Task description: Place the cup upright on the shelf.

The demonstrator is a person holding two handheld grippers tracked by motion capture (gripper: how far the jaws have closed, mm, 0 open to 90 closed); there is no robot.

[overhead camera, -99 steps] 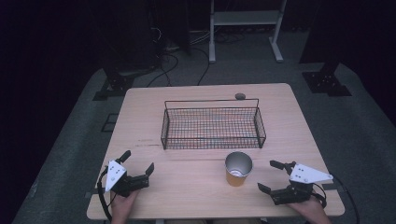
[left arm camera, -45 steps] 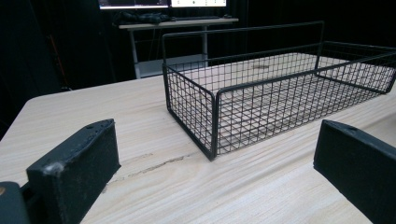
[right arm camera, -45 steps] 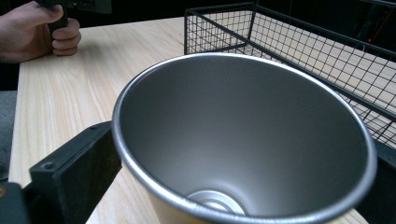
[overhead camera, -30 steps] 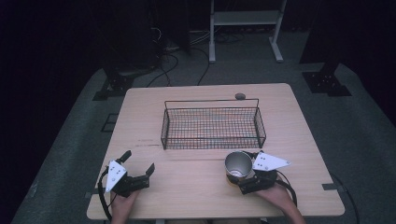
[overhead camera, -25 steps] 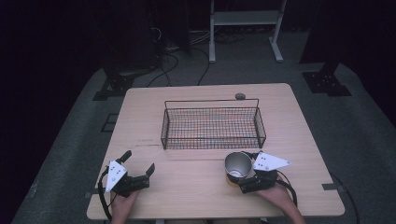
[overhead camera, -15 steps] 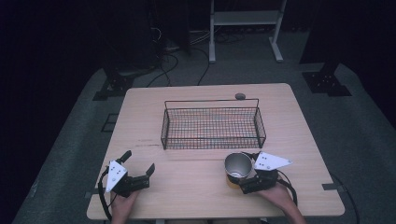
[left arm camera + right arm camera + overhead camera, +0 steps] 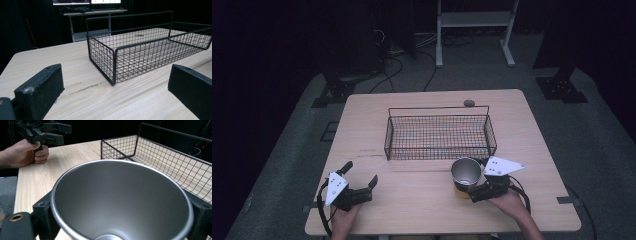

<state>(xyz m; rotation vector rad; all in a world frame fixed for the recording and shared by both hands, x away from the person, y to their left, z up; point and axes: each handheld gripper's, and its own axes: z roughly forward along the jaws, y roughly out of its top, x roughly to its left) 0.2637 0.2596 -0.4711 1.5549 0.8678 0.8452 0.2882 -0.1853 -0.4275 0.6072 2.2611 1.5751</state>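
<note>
A steel cup (image 7: 466,171) with a yellowish lower part stands upright on the table just in front of the wire basket (image 7: 437,107). My right gripper (image 7: 465,190) reaches in from the right; its jaws have just been closing, and now press on the cup's sides. In the right gripper view the cup's open mouth (image 7: 122,200) sits between the two black jaws. My left gripper (image 7: 360,173) rests at the front left of the table, open, with nothing between its jaws. The left gripper view looks past its jaws (image 7: 116,82) at the basket's near corner (image 7: 113,62).
The black wire basket (image 7: 155,152) is empty and takes up the table's middle. A small dark round thing (image 7: 469,103) lies at the far edge. The other hand with the left gripper (image 7: 53,132) is across the bare wood (image 7: 412,210).
Since the oldest frame my right gripper has moved left from the table's right side to the cup and closed around it. The left gripper has stayed put.
</note>
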